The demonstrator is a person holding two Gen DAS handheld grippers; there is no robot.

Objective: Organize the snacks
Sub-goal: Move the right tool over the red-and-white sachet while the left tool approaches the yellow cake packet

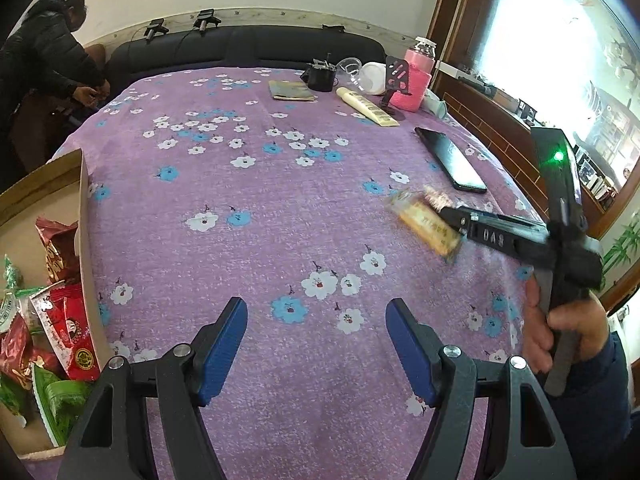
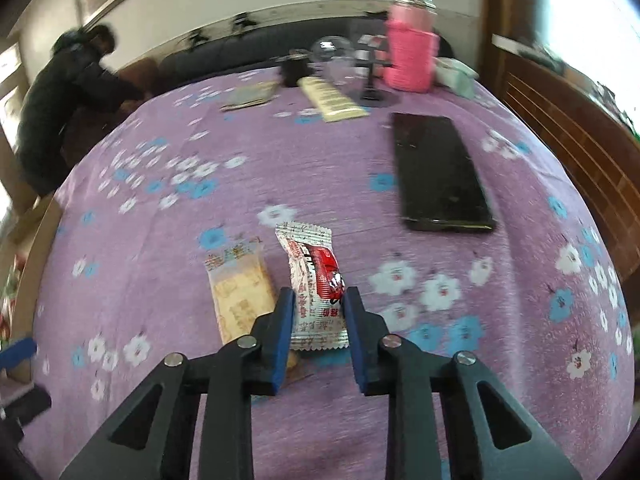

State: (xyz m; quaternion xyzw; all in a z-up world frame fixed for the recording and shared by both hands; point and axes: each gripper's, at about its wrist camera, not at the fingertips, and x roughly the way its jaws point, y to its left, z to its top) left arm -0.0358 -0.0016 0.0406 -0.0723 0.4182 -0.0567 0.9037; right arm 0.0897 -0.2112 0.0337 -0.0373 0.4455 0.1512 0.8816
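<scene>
My right gripper is shut on a red and white snack packet, its blue pads pressing on the packet's two sides low over the purple flowered cloth. A yellow biscuit packet lies flat just left of it, partly under the left finger. In the left wrist view the right gripper shows at the right, blurred, with the yellow packet at its tips. My left gripper stands open over bare cloth with nothing between its fingers. A cardboard box at the left edge holds several red and green snack bags.
A black phone lies right of the packets. At the far edge stand a pink-sleeved bottle, a cream tube, a booklet, a black cup and a clear cup. A person bends by the dark sofa.
</scene>
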